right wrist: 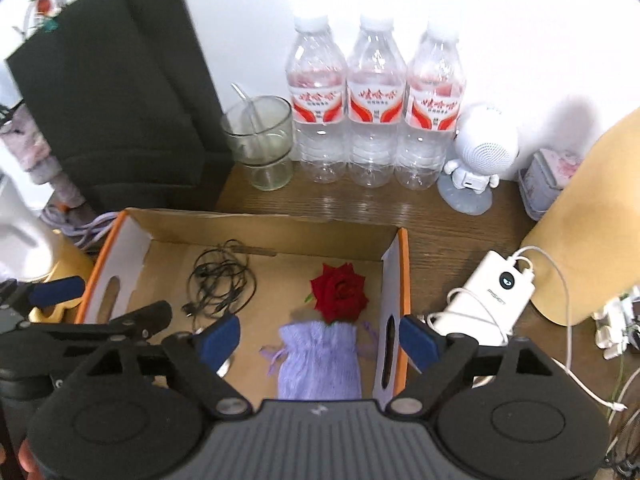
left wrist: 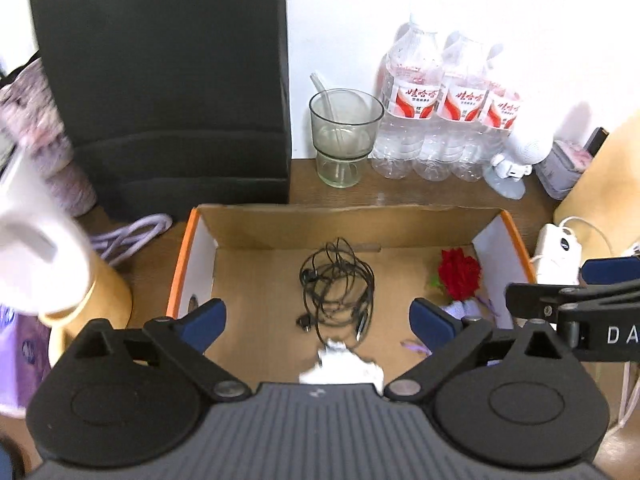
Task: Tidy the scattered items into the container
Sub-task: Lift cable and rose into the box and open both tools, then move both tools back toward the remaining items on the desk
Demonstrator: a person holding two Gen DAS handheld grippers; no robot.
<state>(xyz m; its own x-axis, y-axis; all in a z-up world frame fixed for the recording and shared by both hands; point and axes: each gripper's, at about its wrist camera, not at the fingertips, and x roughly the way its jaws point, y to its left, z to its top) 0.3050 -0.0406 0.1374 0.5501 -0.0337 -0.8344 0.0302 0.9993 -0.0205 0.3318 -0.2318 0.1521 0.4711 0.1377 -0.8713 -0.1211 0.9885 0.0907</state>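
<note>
Both grippers hang above the box (left wrist: 280, 222), jaws spread wide. The left gripper (left wrist: 318, 316) is released, nothing between its pads; the earphones (left wrist: 336, 288) and a crumpled paper (left wrist: 340, 364) lie beneath. The right gripper (right wrist: 320, 336) is empty too, with the pouch (right wrist: 318, 360) and rose (right wrist: 339, 292) on the box floor.

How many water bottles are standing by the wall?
3. The left bottle stands next to the glass cup, the middle bottle is beside it, and the right bottle is next to the little white robot figure.
</note>
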